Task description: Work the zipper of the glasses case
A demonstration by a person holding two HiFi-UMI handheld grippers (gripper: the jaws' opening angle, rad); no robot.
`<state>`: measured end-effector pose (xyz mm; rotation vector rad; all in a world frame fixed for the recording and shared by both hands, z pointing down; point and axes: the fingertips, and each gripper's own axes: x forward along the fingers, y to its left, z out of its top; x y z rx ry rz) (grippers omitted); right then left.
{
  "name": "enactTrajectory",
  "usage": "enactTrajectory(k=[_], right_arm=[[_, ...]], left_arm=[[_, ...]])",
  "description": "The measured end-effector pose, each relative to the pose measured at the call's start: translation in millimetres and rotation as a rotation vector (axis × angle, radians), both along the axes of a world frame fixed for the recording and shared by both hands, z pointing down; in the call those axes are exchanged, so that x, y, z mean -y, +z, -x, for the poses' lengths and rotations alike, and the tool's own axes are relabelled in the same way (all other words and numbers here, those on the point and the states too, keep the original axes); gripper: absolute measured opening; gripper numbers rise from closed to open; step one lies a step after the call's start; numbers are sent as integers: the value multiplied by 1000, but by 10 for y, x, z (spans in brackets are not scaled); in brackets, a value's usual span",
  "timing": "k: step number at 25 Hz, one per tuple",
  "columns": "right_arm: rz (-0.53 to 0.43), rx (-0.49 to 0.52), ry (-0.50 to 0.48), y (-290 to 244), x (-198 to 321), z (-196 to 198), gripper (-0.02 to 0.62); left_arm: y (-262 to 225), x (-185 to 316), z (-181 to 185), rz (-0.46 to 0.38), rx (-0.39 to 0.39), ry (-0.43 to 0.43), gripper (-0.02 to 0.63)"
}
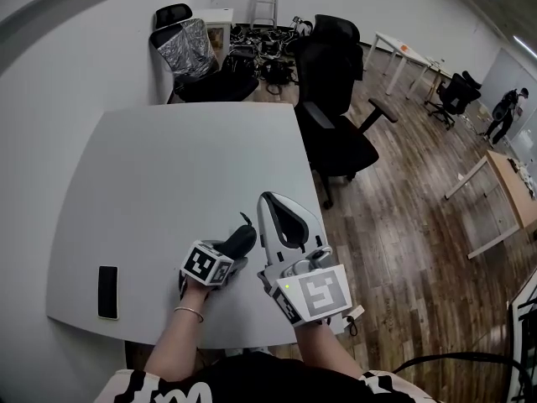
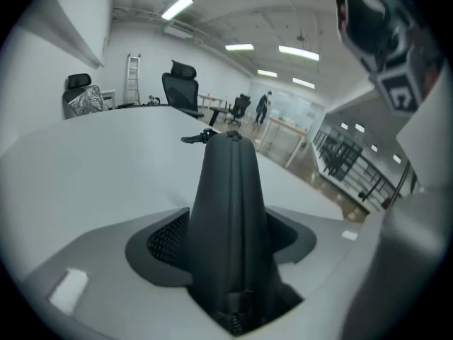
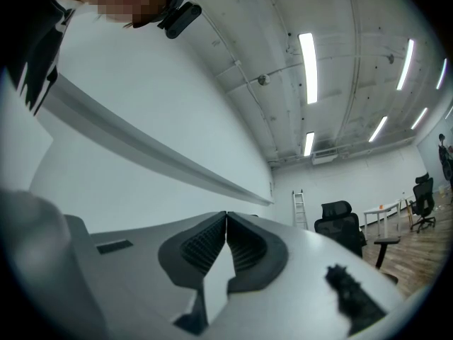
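- Left tongs (image 2: pixel 232 225): closed on the glasses case (image 1: pixel 242 240). The dark case fills the gap, with a ribbed pad against each of its sides.
- Case position: near edge of the white surface (image 1: pixel 168 191), a little right of centre. It sticks out from the left tongs toward the far right, narrow end away from the person.
- Whether the case's far end rests on the surface or hangs just above it, I cannot tell.
- A small dark tab (image 2: pixel 198 138) juts left from the case's far tip (a zipper pull or a loop, too small to settle).
- A seam runs down the middle of the case toward the tongs. Whether it is zipped open or shut cannot be read.
- Right tongs (image 3: pixel 226 214): pressed together, tips touching, nothing between them. They sit just right of the case and point up and away over the surface.
- Marker cube of the left tongs faces up beside a bracelet (image 1: pixel 190 312) on the wrist.
- A flat black slab (image 1: pixel 107 292), phone-like, lies on the surface near its near-left corner, well apart from the case.
- A black office chair (image 1: pixel 336 99) stands off the surface's far right corner, on wood flooring.
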<state>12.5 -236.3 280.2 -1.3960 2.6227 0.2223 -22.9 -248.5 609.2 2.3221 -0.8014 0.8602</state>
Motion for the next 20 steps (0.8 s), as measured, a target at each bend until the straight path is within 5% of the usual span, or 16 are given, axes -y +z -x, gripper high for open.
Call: enactTrajectory(k=[4,9,11,16,20], right_arm=[[-2,6,17,7,6,-73,8],[-27,-8,15,-55,-8,-22,8],[-73,-73,7,-76,-66,41,8],[-201,-379,7,44,-246,260,9],[-269,-469,-5,105,-430,400,11]], left_arm=[[-869,53,50,-63,-353,2,301],[-2189,-170,161,-301,-680,273,302],[-2495,-307,197,-356,-713,338,302],[-2786,-469,213,-446,-621,406,302],[-2892,-606,270,-472,-591,432,302]])
